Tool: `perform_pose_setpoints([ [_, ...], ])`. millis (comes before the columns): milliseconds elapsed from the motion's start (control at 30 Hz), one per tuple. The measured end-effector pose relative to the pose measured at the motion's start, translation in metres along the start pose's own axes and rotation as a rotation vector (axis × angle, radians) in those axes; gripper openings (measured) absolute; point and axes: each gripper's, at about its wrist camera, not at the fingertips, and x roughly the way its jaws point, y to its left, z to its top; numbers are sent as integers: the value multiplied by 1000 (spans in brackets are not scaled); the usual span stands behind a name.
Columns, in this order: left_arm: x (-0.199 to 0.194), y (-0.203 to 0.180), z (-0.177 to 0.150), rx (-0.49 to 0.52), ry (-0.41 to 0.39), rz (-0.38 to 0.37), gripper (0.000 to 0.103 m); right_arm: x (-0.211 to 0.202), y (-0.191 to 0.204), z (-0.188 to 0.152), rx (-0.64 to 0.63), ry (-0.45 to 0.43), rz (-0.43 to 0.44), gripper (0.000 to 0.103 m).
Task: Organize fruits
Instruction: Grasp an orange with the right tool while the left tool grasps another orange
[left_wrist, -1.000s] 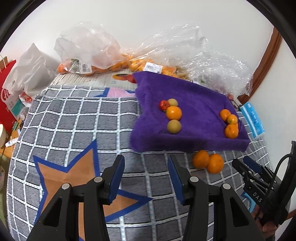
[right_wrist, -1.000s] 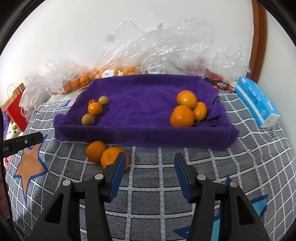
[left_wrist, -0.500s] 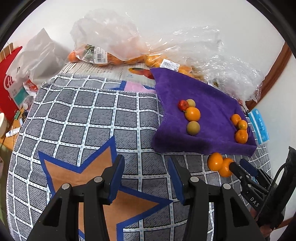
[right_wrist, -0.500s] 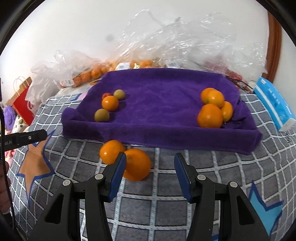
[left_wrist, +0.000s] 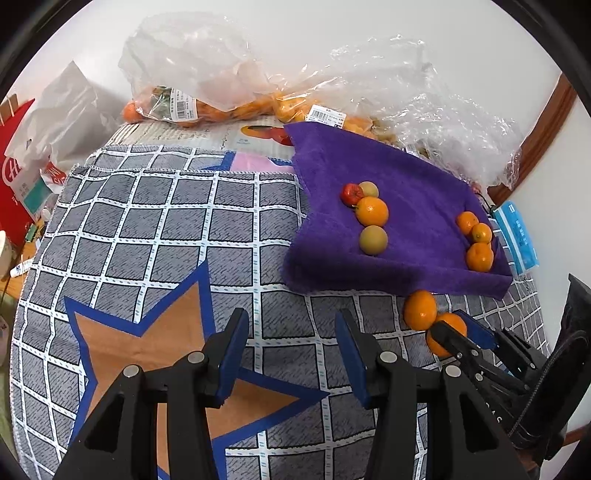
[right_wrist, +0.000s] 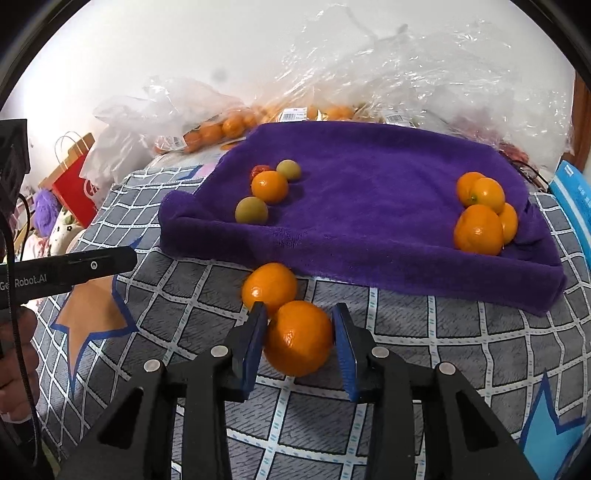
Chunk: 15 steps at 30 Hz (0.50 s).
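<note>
Two oranges lie on the checked cloth in front of a purple towel (right_wrist: 369, 206). My right gripper (right_wrist: 299, 332) is open with its fingers on either side of the nearer orange (right_wrist: 298, 338); the left pad looks to touch it. The second orange (right_wrist: 269, 288) sits just behind. On the towel lie a left group, an orange (right_wrist: 269, 186), two green-yellow fruits and a small red one, and several oranges (right_wrist: 480, 221) at the right. My left gripper (left_wrist: 291, 350) is open and empty over the checked cloth (left_wrist: 166, 236). The left wrist view shows the right gripper (left_wrist: 461, 332) around the near orange (left_wrist: 447, 330).
Clear plastic bags of oranges (left_wrist: 207, 99) lie behind the towel by the wall. A blue tissue pack (left_wrist: 517, 240) lies right of the towel. A red paper bag (left_wrist: 14, 177) and white bags stand at the left edge.
My right gripper moved forward and down until its fingers reached around the near orange. My left gripper shifted back and left, so the towel sits farther right in its view.
</note>
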Motion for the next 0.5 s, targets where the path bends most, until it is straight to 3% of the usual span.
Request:
perform_pose_setpoints([
  [233, -1, -10, -3, 14, 9, 5, 46, 0, -6, -6, 10, 31, 61, 38],
  [500, -2, -26, -2, 50, 14, 10, 46, -10, -8, -11, -14, 20, 46, 34],
])
